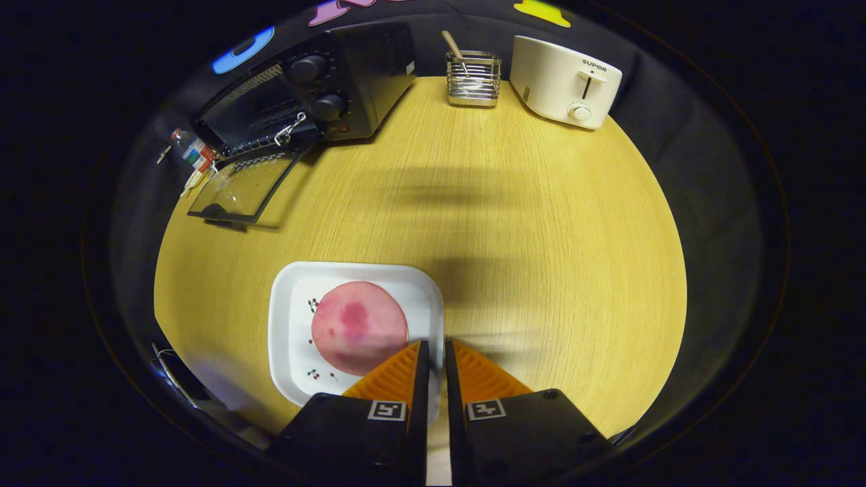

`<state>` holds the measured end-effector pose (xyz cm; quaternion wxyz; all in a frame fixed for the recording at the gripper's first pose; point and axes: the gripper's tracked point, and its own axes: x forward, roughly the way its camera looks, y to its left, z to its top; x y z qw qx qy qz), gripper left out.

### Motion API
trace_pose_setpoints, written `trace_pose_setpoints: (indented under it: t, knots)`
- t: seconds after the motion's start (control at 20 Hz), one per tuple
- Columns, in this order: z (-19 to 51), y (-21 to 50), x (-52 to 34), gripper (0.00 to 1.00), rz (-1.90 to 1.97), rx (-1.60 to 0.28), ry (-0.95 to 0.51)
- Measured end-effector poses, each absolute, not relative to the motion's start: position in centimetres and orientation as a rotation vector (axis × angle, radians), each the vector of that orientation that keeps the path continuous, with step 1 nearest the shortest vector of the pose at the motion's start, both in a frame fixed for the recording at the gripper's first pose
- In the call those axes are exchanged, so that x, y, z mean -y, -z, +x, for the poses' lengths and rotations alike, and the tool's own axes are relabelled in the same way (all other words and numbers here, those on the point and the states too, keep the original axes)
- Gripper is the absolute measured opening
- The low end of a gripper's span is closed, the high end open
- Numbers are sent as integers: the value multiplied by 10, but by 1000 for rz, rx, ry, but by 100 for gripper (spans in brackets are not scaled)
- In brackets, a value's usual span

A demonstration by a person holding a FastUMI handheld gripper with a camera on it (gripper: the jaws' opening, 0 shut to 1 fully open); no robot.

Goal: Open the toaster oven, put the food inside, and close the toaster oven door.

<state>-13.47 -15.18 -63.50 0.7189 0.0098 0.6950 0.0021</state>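
Pale wooden table (541, 223), dark cloth booth wall (676, 135) behind, soft shadows

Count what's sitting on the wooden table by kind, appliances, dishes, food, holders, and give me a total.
Appliances: 2, black toaster oven with door open, white pop-up toaster
Dishes: 1, white square plate
Food: 1, round pink slice
Holders: 1, wire utensil basket
Total: 5
Gripper nearly shut, over the plate's edge.

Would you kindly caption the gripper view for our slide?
Gripper, fingers nearly together, over the plate holding pink food; toaster oven door already open.
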Motion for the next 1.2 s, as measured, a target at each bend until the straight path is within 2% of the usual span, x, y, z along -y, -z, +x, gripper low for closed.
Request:
trace_pose_setpoints:
  t: [0.1,0.15,0.35,0.65,0.85,1.2]
  knots:
    - [-137,627,149,18,33,-1568,6]
    - [-135,636,150,5,55,-1583,5]
    - [-136,637,148,5,162,-1625,-6]
    - [-141,635,137,5,642,-1704,-13]
    - [-148,631,129,5,889,-1679,2]
    - [-154,616,127,5,1013,-1610,28]
